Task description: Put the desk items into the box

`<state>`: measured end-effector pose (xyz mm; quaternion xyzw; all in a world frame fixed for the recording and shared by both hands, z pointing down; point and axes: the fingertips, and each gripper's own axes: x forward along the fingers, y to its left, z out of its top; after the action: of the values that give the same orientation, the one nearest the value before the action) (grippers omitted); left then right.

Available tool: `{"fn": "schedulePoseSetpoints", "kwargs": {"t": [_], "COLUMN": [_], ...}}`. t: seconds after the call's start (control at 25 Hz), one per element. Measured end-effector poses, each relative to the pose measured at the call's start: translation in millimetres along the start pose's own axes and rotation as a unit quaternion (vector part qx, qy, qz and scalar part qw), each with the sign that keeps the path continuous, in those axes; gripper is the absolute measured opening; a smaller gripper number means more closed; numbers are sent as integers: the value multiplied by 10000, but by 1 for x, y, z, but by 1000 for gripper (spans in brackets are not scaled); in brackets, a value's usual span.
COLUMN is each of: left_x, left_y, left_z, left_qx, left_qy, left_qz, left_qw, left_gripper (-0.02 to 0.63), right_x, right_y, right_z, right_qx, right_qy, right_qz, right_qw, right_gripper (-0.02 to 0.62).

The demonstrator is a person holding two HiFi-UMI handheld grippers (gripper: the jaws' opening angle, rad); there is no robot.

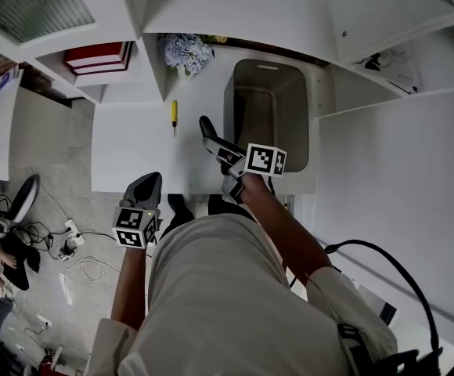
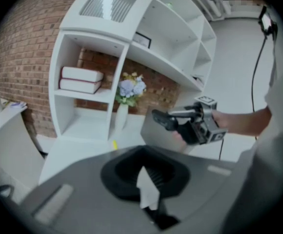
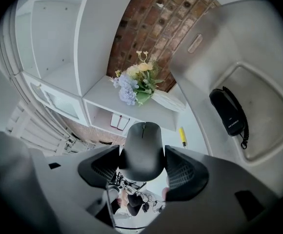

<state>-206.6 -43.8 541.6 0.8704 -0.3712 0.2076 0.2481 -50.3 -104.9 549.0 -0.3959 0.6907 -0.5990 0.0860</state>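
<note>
A black computer mouse [image 3: 142, 147] is clamped between the jaws of my right gripper [image 3: 142, 156]. In the head view that gripper [image 1: 210, 131] hovers over the white desk [image 1: 133, 155], just left of the grey box [image 1: 235, 100]. The box [image 3: 219, 43] holds a black device with a strap [image 3: 228, 112]. A yellow screwdriver [image 1: 174, 117] lies on the desk left of the box. My left gripper [image 1: 147, 185] hangs at the desk's front edge, jaws together, holding none of the desk items. From there the other gripper and the mouse [image 2: 162, 119] show ahead.
A vase of blue and white flowers [image 1: 186, 52] stands at the back of the desk, beside the box. Red books [image 1: 98, 56] lie in the white shelf unit [image 1: 149, 6] at the left. Cables and a power strip [image 1: 70, 237] are on the floor below the desk.
</note>
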Motion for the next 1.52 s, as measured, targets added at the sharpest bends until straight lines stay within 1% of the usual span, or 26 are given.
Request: {"fn": "schedulePoseSetpoints", "kwargs": {"t": [0.2,0.6,0.88,1.36,1.52], "left_x": [12,33,46,75,85], "left_y": [-12,-33,-46,-62,-68], "left_z": [11,17,21,31,35], "left_qx": [109,255,316,409,422], "left_qy": [-6,48,111,203,236], "left_qz": [-108,-267,-271,-306,-339], "left_qw": [9999,9993,9991,9985,9983], "left_gripper": [3,3,3,3,3], "right_x": [-13,-36,-52,-69,-72], "right_y": [-1,-3,-11,-36,-45], "right_z": [11,31,48,81,88], "right_qx": [105,424,598,694,816], "right_qy": [-106,-359,-512,-658,-693], "right_qz": [83,317,463,457,460], "right_qw": [9999,9980,9958,9944,9932], "right_gripper": [288,288,288,288,288]}}
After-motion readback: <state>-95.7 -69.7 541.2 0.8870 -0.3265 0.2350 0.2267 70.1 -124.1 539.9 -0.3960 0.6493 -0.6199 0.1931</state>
